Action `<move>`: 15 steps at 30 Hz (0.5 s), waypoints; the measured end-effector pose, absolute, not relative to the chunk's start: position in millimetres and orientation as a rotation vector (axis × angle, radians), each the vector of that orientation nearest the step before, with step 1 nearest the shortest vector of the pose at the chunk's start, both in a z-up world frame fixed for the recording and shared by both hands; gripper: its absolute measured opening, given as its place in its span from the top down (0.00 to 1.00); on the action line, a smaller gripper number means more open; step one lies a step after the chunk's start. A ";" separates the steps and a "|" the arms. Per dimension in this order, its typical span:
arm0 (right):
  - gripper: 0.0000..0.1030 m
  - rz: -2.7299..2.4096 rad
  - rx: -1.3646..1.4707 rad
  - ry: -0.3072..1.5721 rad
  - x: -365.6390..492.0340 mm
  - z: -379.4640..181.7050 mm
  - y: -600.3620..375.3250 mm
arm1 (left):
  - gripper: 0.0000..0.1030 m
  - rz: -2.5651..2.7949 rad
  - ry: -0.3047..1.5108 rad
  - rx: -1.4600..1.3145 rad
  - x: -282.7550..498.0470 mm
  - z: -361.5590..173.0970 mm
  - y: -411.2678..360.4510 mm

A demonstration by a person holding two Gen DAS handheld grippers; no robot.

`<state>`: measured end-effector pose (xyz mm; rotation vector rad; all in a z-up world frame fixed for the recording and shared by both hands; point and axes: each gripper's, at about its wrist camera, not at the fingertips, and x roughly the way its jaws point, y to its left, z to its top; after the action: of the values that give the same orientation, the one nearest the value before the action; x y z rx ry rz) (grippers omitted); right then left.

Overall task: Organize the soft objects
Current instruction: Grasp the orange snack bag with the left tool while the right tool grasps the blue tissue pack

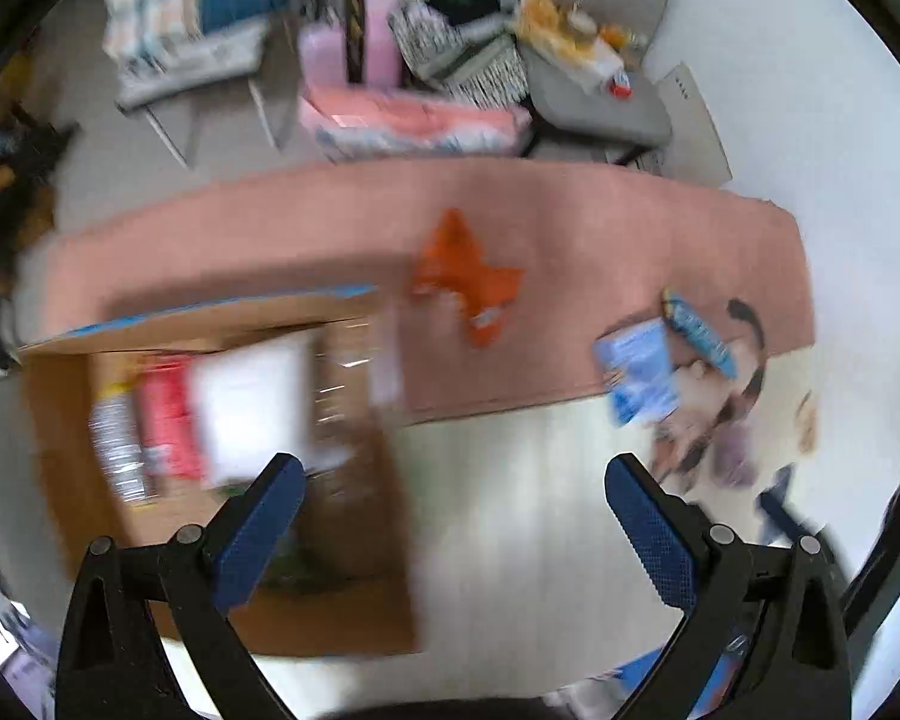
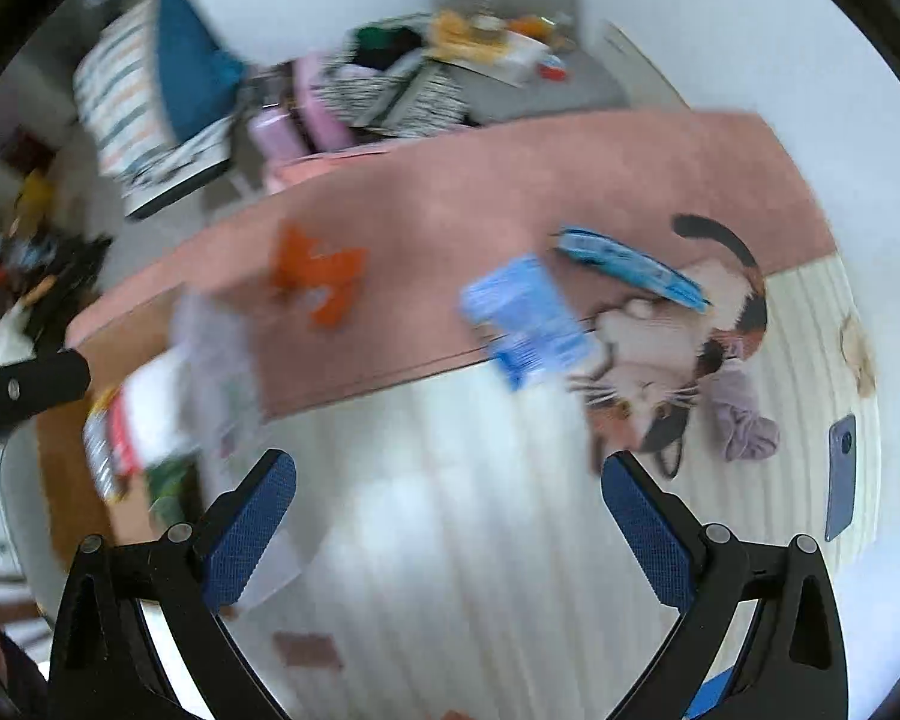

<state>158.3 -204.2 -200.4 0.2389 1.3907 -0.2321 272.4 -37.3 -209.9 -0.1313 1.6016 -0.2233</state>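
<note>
Both views are motion-blurred. A cardboard box (image 1: 222,480) with white, red and clear packs inside lies at the left on a pink and cream cat-print mat (image 1: 570,222). An orange soft pack (image 1: 468,276) lies on the pink part, beside a blue pack (image 1: 639,375) and a blue pouch (image 1: 699,333). My left gripper (image 1: 453,480) is open and empty, over the box's right edge. My right gripper (image 2: 447,474) is open and empty above the cream part; it sees the orange pack (image 2: 321,279), blue pack (image 2: 525,321), blue pouch (image 2: 630,267), a lilac cloth (image 2: 744,420) and the box (image 2: 120,420).
A phone (image 2: 840,480) lies at the mat's right edge. Behind the mat stand a grey chair (image 1: 600,60) with clutter, a zebra-pattern bag (image 1: 456,42), pink items (image 1: 354,36), a pink bundle (image 1: 414,120) and a striped cushion on a chair (image 1: 168,6). Dark clutter lies at the left (image 2: 36,276).
</note>
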 end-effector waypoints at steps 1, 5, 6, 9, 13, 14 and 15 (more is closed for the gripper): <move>0.00 -0.249 0.266 1.395 165.8 -210.2 -220.6 | 0.01 -0.202 1.642 -0.153 291.8 -229.1 -50.7; 0.01 -0.272 0.383 1.448 194.6 -256.6 -271.2 | 0.04 -0.120 1.778 -0.195 335.0 -292.5 -78.0; 0.02 -0.261 0.403 1.464 201.7 -269.1 -279.5 | 0.05 -0.112 1.811 -0.190 340.5 -304.9 -84.8; 0.07 -0.243 0.391 1.503 214.4 -295.3 -286.7 | 0.05 -0.061 1.876 -0.199 358.4 -343.3 -96.6; 0.07 -0.205 0.357 1.547 229.3 -324.0 -292.4 | 0.07 0.013 1.865 -0.179 374.8 -360.8 -104.5; 0.07 -0.194 0.349 1.562 233.2 -330.5 -293.4 | 0.07 0.017 1.884 -0.180 377.6 -364.8 -107.0; 0.07 -0.186 0.340 1.577 237.0 -336.6 -294.4 | 0.07 0.033 1.896 -0.190 378.6 -367.9 -107.9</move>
<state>237.0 -294.4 -336.6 0.3404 1.5767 -0.1858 378.6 -107.9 -367.9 -0.1897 1.8962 0.0326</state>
